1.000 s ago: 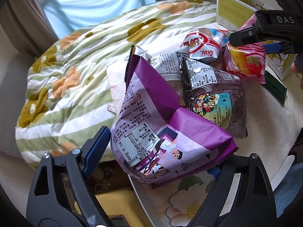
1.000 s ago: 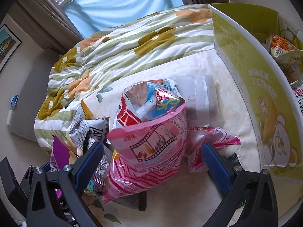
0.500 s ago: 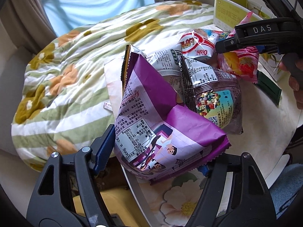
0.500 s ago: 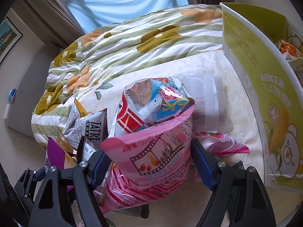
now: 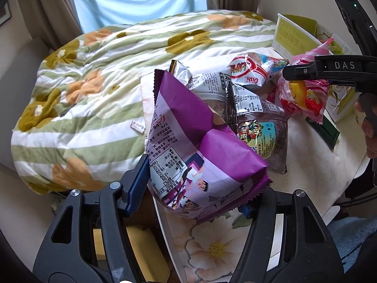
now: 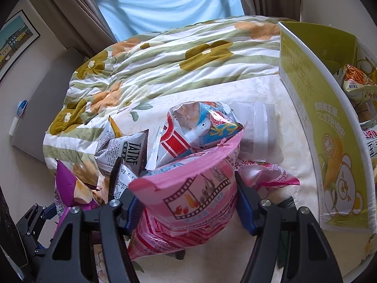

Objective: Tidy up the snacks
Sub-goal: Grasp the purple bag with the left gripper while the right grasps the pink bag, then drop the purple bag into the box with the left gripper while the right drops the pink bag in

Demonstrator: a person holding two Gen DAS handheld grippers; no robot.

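A purple snack bag [image 5: 200, 155] sits between the fingers of my left gripper [image 5: 195, 195], whose jaws are closing; the blue pads press its lower sides, and it is held just above the table. In the right wrist view a pink snack bag [image 6: 193, 195] printed with a film strip is pinched in my right gripper [image 6: 188, 207], whose jaws are also closing. The same pink bag [image 5: 306, 94] hangs from the right gripper [image 5: 329, 68] at the right of the left wrist view. A yellow-green cardboard box [image 6: 325, 127] with snacks inside stands to the right.
A red-and-white Oishi bag [image 6: 200, 127], a silver bag [image 6: 127, 146], a dark bag [image 5: 256, 122], another pink bag [image 6: 266, 176] and a clear pouch [image 6: 261, 127] lie on the floral tablecloth [image 5: 212, 243]. A flowered quilt [image 5: 94, 82] lies beyond the table.
Both grippers' jaws have narrowed onto their bags. The purple bag and the pink bag have each risen a little off the pile, and the pink bag is squeezed narrower.
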